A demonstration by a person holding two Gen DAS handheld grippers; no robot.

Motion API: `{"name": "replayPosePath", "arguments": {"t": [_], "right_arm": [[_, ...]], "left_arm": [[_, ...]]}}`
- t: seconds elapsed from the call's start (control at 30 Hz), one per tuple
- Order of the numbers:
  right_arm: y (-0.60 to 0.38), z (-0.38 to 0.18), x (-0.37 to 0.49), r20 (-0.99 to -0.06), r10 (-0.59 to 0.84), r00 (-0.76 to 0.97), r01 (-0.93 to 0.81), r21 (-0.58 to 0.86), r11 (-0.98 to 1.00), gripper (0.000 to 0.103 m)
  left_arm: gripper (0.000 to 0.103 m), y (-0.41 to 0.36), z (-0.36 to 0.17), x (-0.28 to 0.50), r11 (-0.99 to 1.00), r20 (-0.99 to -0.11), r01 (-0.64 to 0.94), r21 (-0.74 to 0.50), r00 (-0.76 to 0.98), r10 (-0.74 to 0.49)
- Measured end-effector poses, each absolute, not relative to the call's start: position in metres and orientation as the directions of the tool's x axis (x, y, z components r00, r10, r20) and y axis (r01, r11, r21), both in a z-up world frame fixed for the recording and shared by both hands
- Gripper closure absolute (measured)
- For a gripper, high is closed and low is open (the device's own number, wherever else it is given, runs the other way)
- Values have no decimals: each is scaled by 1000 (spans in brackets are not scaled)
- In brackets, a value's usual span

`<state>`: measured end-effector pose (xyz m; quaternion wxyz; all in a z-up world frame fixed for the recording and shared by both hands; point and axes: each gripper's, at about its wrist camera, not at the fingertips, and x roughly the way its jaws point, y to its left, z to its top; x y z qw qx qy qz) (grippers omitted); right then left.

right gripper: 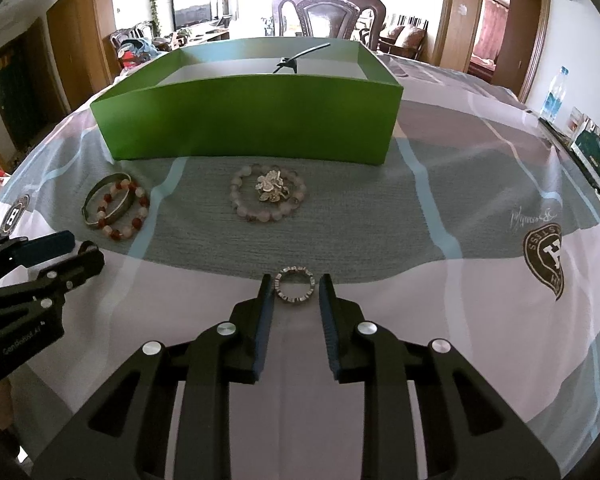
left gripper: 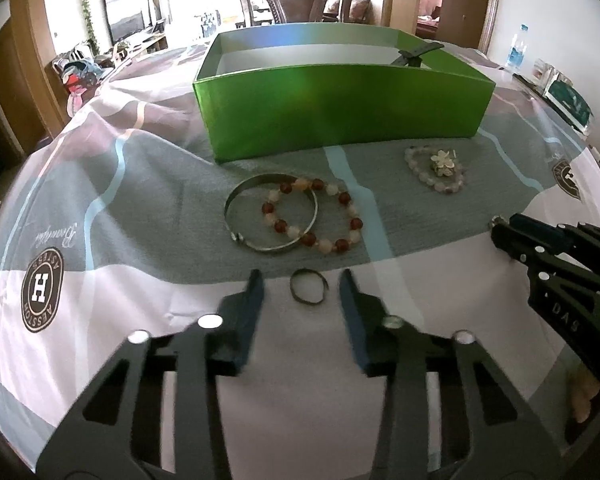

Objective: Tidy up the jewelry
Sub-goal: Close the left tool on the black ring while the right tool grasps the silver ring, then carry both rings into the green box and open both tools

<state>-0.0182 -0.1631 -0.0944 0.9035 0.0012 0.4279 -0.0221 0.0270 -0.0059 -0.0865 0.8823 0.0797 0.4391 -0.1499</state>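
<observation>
Progress: early | box (right gripper: pixel 252 120) is holding one dark strap-like piece, rest unseen | you are flanking thin ring (left gripper: pixel 309 291) with left gripper (left gripper: pixel 302 292), pads apart | right gripper (right gripper: pixel 295 290) is nearly pinching studded ring (right gripper: pixel 295 285) | bangle (left gripper: pixel 271 217), bracelets are waiting on cloth.

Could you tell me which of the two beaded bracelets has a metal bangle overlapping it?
The red-and-cream beaded bracelet; the silver bangle overlaps it, while the pale bracelet carries a flower charm.

Rings (right gripper: pixel 294 284), bangle (left gripper: pixel 271 218), beaded bracelets (right gripper: pixel 268 196) flat before green box (left gripper: pixel 340 112)
</observation>
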Motion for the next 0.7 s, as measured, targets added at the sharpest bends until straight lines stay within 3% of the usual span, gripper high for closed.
{"name": "replayPosePath", "arguments": {"t": [0.07,0.5,0.7], "right_arm": [[-162,-94,-19,-773,-32,634,31,-16,999,81],[-162,-67,-25,-755,28,656,-10,28,1000,83],[-167,-20,-5,-702,71,709,-55,46,997,83]], "left_arm": [[84,-6,-86,28,942,-799,337,8,568,-197],[85,4,-59,24,942,-778,336,-26,585,-230],[85,11,-19,42,935,-731,352,-48,625,-273]]}}
